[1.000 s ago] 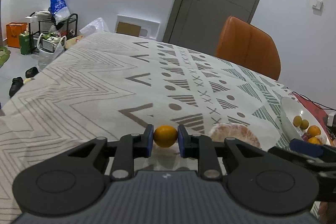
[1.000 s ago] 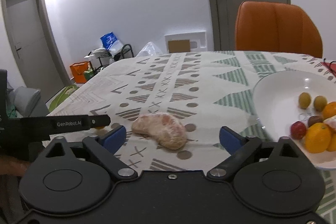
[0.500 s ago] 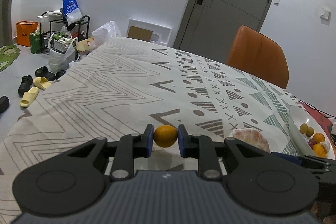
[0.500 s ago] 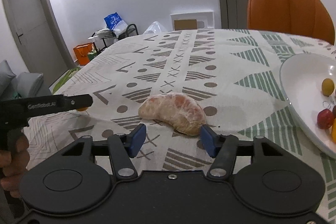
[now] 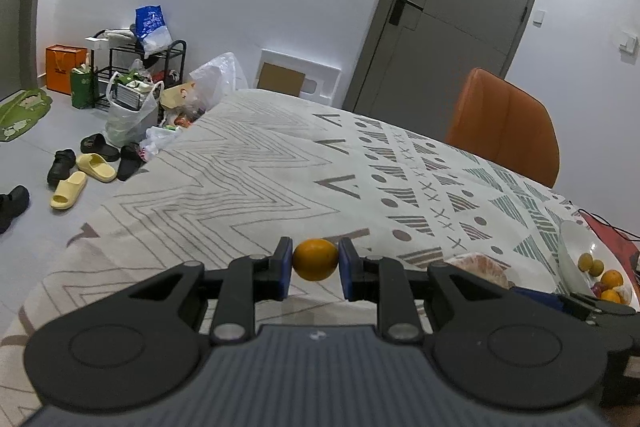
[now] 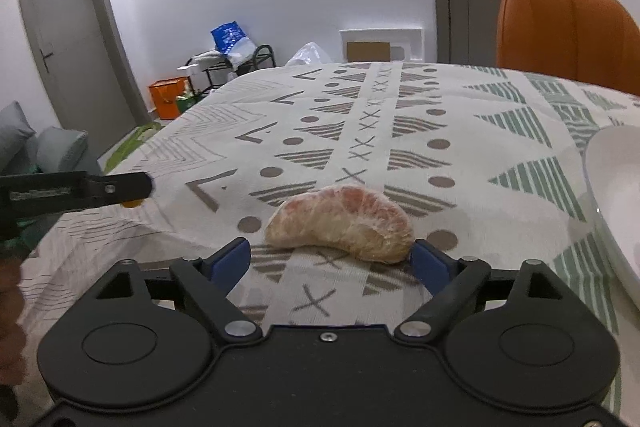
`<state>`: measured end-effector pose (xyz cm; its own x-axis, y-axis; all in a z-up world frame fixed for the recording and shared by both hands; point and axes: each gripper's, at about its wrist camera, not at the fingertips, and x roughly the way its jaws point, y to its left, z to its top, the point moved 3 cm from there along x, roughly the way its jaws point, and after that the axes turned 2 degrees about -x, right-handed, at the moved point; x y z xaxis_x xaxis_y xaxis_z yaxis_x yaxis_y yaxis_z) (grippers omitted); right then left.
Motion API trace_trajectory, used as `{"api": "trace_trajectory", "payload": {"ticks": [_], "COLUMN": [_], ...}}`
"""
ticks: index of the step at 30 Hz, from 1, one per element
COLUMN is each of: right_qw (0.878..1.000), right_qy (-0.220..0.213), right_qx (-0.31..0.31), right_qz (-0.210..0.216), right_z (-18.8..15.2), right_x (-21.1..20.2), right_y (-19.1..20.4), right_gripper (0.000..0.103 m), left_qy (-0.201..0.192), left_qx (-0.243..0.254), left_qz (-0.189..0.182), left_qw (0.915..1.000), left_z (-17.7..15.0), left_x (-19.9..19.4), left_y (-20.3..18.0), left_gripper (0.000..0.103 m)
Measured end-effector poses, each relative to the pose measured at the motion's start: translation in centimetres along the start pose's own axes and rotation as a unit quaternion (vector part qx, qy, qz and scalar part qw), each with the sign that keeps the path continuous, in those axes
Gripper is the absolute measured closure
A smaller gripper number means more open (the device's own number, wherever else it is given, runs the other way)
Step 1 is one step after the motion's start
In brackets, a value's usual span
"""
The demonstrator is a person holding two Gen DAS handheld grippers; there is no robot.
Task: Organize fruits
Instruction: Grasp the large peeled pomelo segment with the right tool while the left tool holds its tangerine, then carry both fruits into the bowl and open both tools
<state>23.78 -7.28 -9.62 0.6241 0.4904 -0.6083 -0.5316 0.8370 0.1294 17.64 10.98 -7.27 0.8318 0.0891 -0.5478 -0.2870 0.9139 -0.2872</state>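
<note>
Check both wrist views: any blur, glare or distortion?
Left wrist view: sharp, door frame bowed by fisheye, small orange crisp in the left gripper. Right wrist view: left gripper's arm smeared, ceiling glare top left, peeled citrus segment sharp.

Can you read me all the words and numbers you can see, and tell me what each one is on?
No text can be read for sure.
Lettering on the side of the left gripper, seen from the right wrist camera: blurred.
Print on the blue bag on the rack: too small.
Print on the orange bag on the floor: too small.
Small mark on the left gripper's grey body, left wrist camera: a logo, not letters.
The small orange and the peeled fruit carry no labels.
</note>
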Motion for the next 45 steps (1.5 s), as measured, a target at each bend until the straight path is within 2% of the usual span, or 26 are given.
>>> {"api": "trace_trajectory", "payload": {"ticks": [3, 13, 14, 15, 17, 20, 28, 45], "right_qw": [1.000, 0.999, 0.999, 0.998, 0.998, 0.999, 0.999, 0.995], "right_qy": [0.002, 0.008, 0.010, 0.009, 0.008, -0.003, -0.038, -0.081], "right_qx": [-0.002, -0.027, -0.031, -0.036, -0.042, -0.029, -0.019, 0.010], "right_qz": [-0.003, -0.029, -0.034, -0.041, -0.049, -0.034, -0.030, -0.064], "right_z": [0.3, 0.9, 0.9, 1.0, 1.1, 1.0, 1.5, 1.5], "right_x": [0.5, 2.0, 2.1, 2.2, 2.2, 1.1, -2.0, -6.6], "right_y": [0.2, 1.2, 1.3, 1.4, 1.5, 1.0, -0.6, -5.2], "right_gripper": [0.008, 0.004, 0.006, 0.015, 0.016, 0.017, 0.017, 0.017], "left_qy": [0.000, 0.002, 0.004, 0.006, 0.010, 0.015, 0.015, 0.007], "left_qx": [-0.003, -0.016, -0.015, -0.014, -0.010, 0.003, 0.014, 0.041], "left_qz": [0.004, 0.006, 0.007, 0.007, 0.009, 0.006, -0.012, -0.047], "left_qw": [1.0000, 0.9999, 0.9999, 0.9999, 0.9999, 0.9999, 0.9997, 0.9980], "left_z": [0.0, -0.2, -0.2, -0.3, -0.4, -0.6, -0.8, -1.1], "left_x": [0.0, 0.1, 0.3, 0.4, 0.6, 0.7, 0.9, 0.5], "left_y": [0.4, 1.6, 1.5, 1.5, 1.3, 0.6, -1.8, -7.1], "left_gripper": [0.080, 0.080, 0.080, 0.080, 0.080, 0.080, 0.080, 0.080]}}
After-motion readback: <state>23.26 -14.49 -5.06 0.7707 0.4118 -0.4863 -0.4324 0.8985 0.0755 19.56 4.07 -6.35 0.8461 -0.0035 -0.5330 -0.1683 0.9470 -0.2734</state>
